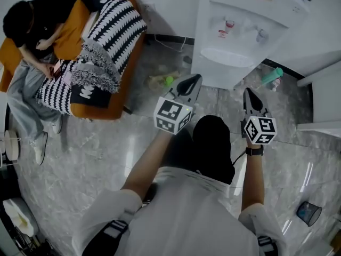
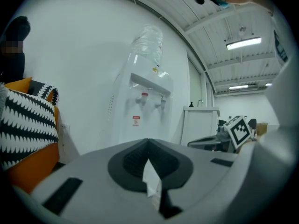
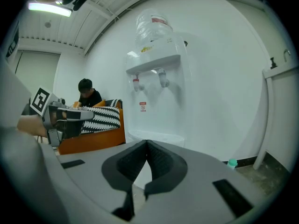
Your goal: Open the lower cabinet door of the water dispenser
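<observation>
right gripper (image 3: pixel 146 143): tapered, ribbed pads (image 3: pixel 162 161) together

legible text: none | water dispenser (image 3: pixel 161 113) sticker (image 3: pixel 142 107): too small

Looks like an office lounge or break area — a white water dispenser (image 1: pixel 242 36) against the wall, an orange sofa (image 1: pixel 106 111) to its left with a person (image 1: pixel 37 41) seated, strip lights (image 2: pixel 242 43) overhead.

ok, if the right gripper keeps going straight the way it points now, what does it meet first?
Most likely the water dispenser, at its front around the drip tray: the right gripper has its shut tips lined up with it. Nothing shows in between, though depth is hard to judge.
</observation>
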Motion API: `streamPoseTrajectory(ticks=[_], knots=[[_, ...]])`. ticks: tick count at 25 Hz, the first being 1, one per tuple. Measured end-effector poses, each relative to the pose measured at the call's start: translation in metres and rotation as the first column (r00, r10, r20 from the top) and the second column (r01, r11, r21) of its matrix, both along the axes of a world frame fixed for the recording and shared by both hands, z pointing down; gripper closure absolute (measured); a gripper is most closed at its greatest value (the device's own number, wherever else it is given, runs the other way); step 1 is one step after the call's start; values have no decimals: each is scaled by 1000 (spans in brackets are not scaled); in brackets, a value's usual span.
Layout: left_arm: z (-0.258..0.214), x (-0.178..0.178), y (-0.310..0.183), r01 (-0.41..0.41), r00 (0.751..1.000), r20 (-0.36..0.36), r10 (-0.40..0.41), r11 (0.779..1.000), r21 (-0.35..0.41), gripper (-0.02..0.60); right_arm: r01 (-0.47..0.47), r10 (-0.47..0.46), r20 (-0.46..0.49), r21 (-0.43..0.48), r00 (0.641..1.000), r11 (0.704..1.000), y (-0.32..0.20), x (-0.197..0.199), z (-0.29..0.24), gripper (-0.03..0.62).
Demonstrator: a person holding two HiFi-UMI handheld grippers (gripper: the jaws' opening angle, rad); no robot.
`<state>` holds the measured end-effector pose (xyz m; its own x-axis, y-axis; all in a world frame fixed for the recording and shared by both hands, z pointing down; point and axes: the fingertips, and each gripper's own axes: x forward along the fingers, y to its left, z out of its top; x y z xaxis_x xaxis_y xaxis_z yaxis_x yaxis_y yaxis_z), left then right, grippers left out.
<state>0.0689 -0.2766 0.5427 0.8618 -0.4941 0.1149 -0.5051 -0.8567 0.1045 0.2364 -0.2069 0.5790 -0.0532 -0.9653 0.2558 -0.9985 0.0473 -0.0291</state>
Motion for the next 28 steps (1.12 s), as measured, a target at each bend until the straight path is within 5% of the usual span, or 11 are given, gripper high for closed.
streamPoseTrajectory(ticks=[12, 28], knots=[[13, 6, -7, -1, 1000, 12, 2, 1000, -20, 568, 14, -14, 13, -25, 1000, 1000, -18, 11, 20, 583], [40, 31, -7, -53, 998, 41, 55, 996, -68, 568, 70, -65, 32, -195, 997, 978, -62, 62, 109, 582]])
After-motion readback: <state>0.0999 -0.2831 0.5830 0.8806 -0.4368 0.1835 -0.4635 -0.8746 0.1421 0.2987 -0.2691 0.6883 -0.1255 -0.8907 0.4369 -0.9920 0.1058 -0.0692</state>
